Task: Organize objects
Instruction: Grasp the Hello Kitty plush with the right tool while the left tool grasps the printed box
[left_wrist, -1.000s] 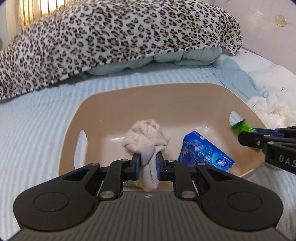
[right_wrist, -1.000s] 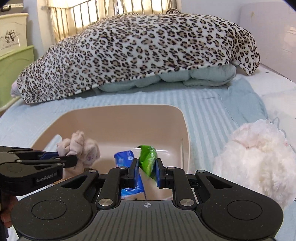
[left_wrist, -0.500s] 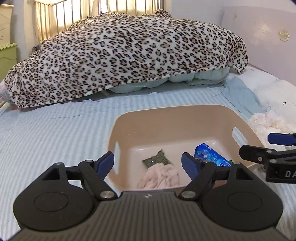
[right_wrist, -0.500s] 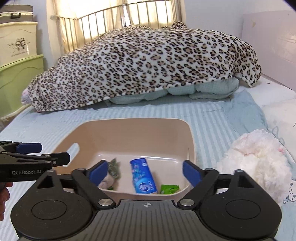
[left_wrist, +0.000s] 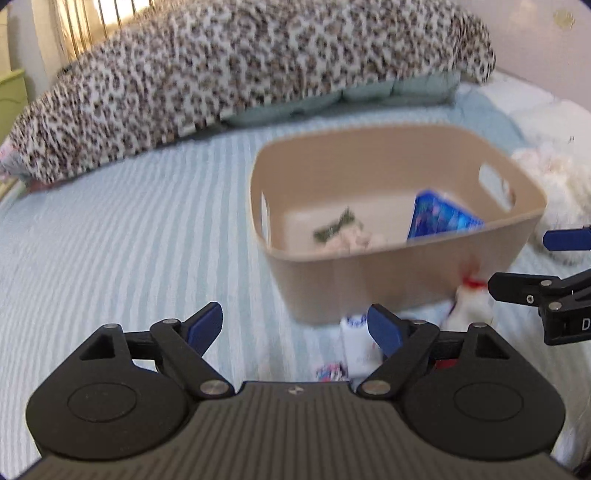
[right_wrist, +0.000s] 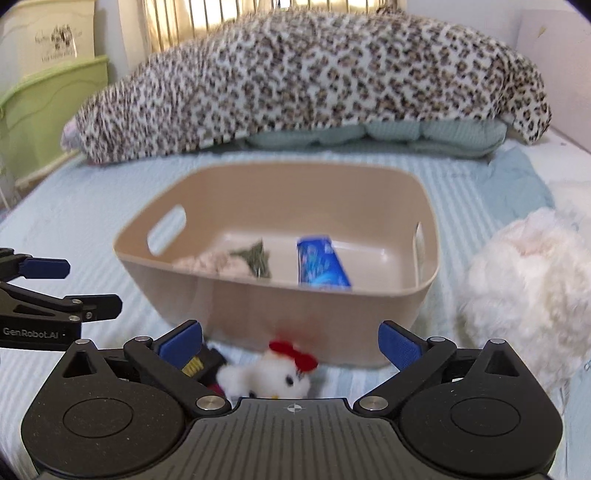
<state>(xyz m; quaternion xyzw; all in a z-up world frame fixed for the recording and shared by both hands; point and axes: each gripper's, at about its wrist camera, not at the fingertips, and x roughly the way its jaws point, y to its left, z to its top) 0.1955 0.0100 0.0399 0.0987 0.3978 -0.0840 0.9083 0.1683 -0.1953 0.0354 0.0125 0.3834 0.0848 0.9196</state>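
A beige plastic basket (left_wrist: 413, 273) (right_wrist: 280, 310) sits on the striped bed. In it lie a blue tissue pack (left_wrist: 439, 218) (right_wrist: 321, 266), a pink cloth (right_wrist: 210, 264) and a dark green packet (right_wrist: 255, 260). In front of the basket lie a white plush toy with a red bow (right_wrist: 280, 373) (left_wrist: 471, 299), a white packet (left_wrist: 356, 343) and a small dark item (right_wrist: 201, 363). My left gripper (left_wrist: 295, 326) is open and empty, near the packet. My right gripper (right_wrist: 290, 345) is open and empty, just above the plush toy.
A leopard-print blanket (right_wrist: 306, 77) over pale green pillows fills the bed's head. A fluffy white plush (right_wrist: 524, 288) lies right of the basket. Green storage boxes (right_wrist: 48, 107) stand left of the bed.
Both grippers opened and dropped the pink cloth and green packet into the basket, then pulled back and down to the items in front of it.
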